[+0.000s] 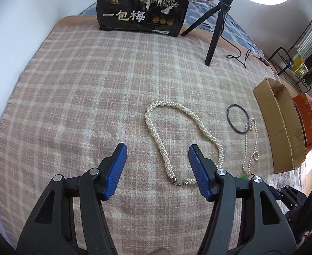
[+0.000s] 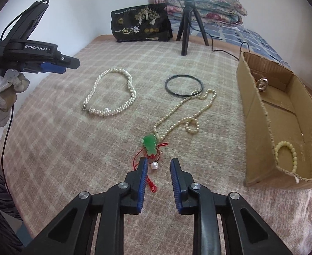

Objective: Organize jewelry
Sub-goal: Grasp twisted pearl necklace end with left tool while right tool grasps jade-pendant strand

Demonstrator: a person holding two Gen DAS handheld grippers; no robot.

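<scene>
A thick twisted pearl necklace (image 1: 156,136) (image 2: 130,89) lies on the plaid blanket. My left gripper (image 1: 157,148) is open and empty, its jaws astride the necklace's near end by the clasp. A black bangle (image 1: 238,118) (image 2: 184,85) and a thin pearl strand (image 1: 250,146) (image 2: 177,110) with a green pendant (image 2: 150,143) and red cord lie to the right. My right gripper (image 2: 158,164) is open and empty just before the pendant, with a loose pearl (image 2: 154,165) between its tips. The open cardboard box (image 2: 255,110) (image 1: 277,125) holds a pale bead bracelet (image 2: 291,153) and a ring (image 2: 262,82).
A black snack bag (image 1: 143,10) (image 2: 141,23) stands at the blanket's far edge beside a ring-light tripod (image 1: 215,27) (image 2: 187,23) with its cable. An orange box (image 1: 308,116) sits beyond the cardboard box. Folded quilts (image 2: 200,2) lie at the back.
</scene>
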